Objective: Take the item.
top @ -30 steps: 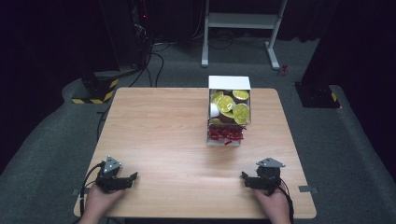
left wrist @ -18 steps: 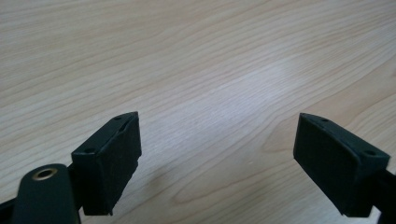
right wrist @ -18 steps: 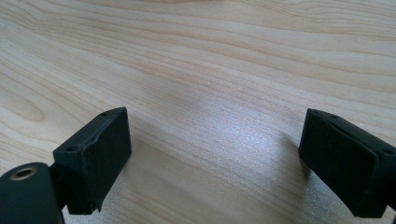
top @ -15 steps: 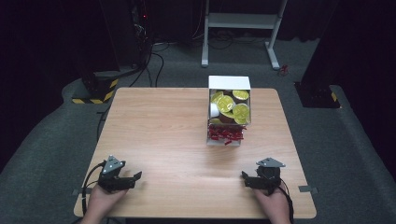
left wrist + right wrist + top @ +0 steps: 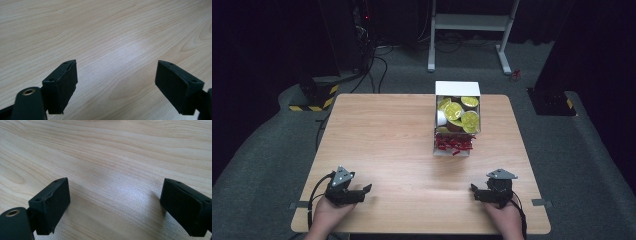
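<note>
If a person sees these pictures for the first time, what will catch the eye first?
The white box toward the far right of the wooden table stands out: it holds gold-lidded cups, with red wrappers at its near end. Next come the two grippers at the near edge, the left gripper and the right gripper, each hand-held, open and empty over bare wood.

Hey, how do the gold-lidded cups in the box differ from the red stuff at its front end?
The gold cups are round with shiny yellow foil lids; the red pieces are small, thin and crinkly, too small to identify. The cups fill the far and middle part of the white box; the red pieces lie heaped at the end nearest the person. Both sit in the same box, untouched by either tongs.
</note>
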`<move>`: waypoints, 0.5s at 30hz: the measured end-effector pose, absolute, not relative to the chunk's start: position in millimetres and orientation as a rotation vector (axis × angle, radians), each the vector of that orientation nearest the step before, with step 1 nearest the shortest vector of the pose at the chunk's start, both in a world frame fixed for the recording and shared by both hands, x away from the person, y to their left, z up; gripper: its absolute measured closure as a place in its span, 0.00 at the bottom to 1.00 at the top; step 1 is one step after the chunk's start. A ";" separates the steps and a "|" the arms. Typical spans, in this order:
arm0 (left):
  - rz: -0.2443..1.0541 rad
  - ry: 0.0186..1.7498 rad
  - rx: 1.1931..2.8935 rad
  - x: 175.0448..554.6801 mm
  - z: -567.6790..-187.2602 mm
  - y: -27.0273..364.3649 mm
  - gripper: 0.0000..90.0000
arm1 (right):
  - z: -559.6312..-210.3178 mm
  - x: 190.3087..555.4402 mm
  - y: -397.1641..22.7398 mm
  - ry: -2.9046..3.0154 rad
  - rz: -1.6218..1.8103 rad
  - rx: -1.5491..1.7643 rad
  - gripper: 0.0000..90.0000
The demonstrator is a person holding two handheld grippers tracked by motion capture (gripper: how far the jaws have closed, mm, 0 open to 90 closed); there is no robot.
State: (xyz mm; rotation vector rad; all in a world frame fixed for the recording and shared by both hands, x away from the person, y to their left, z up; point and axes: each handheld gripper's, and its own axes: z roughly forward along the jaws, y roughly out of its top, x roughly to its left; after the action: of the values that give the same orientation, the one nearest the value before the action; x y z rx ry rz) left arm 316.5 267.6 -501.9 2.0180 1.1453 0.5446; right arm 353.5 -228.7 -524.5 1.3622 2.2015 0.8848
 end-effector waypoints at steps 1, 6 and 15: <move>0.548 1.140 2.011 317.2 -500.2 265.7 0.21 | -524.3 353.3 -228.4 2.200 0.883 1.365 0.11; 0.547 1.125 2.000 323.5 -493.0 255.9 0.22 | -523.4 355.1 -230.4 2.182 0.881 1.387 0.14; 0.564 1.075 1.957 335.4 -473.5 237.2 0.23 | -522.9 350.5 -232.8 2.162 0.861 1.410 0.15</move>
State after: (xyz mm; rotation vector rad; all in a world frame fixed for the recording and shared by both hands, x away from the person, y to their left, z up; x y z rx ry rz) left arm 335.4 237.2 -473.5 1.9568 1.0755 0.5640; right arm 350.5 -232.8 -522.9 1.4095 2.1616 0.8609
